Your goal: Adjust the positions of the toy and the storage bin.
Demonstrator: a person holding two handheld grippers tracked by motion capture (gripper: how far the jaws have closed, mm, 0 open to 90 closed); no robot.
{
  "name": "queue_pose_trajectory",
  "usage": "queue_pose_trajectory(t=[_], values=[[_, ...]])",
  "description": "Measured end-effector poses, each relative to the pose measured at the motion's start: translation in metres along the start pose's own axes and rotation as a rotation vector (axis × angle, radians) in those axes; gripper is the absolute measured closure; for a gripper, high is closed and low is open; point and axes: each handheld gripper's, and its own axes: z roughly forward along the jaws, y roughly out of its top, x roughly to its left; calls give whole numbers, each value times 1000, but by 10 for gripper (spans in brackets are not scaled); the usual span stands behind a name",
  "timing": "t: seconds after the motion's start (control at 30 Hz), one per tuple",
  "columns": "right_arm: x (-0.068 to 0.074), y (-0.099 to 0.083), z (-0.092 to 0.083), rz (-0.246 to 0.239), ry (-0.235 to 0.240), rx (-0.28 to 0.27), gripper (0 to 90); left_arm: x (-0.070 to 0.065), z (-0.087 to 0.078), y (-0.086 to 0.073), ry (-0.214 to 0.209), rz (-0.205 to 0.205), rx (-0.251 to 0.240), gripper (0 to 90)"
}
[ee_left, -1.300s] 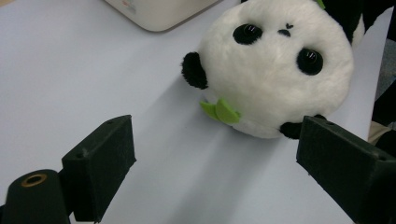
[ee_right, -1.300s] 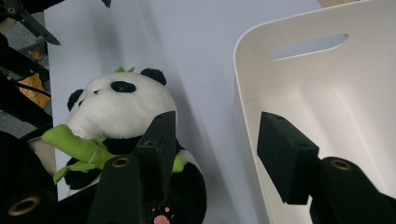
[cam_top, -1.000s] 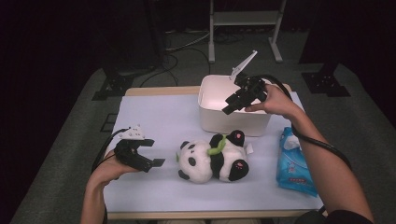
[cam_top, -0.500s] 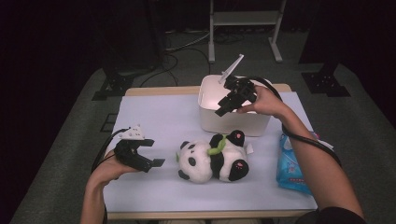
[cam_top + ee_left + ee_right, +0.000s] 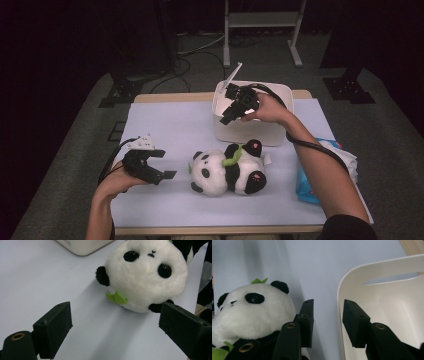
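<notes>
A plush panda (image 5: pixel 227 170) lies on its side in the middle of the pale table cover, head toward the left. Behind it stands a white bin (image 5: pixel 250 135). My right gripper (image 5: pixel 229 106) hangs over the bin's left wall. In the right gripper view the bin (image 5: pixel 387 302) has its rim between the jaws of the gripper (image 5: pixel 328 303), which have just been closing. A gap still shows on the outer side, toward the panda (image 5: pixel 249 312). My left gripper (image 5: pixel 164 164) rests open on the table left of the panda. Its jaws (image 5: pixel 116 312) stand wide, facing the panda (image 5: pixel 147 275).
A blue and white pack (image 5: pixel 310 185) lies at the table's right edge, under the right forearm. A metal stand (image 5: pixel 260 20) is on the floor behind the table. Bare cover lies between the left gripper and the bin.
The right hand has moved left and down across the bin to its left wall, and its jaws have narrowed. The left gripper and the panda have stayed put.
</notes>
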Motion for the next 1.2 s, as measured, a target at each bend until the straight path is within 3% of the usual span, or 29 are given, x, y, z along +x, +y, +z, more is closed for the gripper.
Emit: queue_pose_trajectory(t=[0.2,0.4,0.8,1.2], values=[[-5,8,12,5,14,15,704,1,-1,-1,0,-3,-7,104],[-10,12,19,21,-4,20,818,2,-2,-2,-1,-3,-1,104],[-5,13,19,19,-22,22,838,2,-1,-1,0,-3,0,104],[15,23,26,-28,5,34,839,1,-2,-1,-2,2,0,104]])
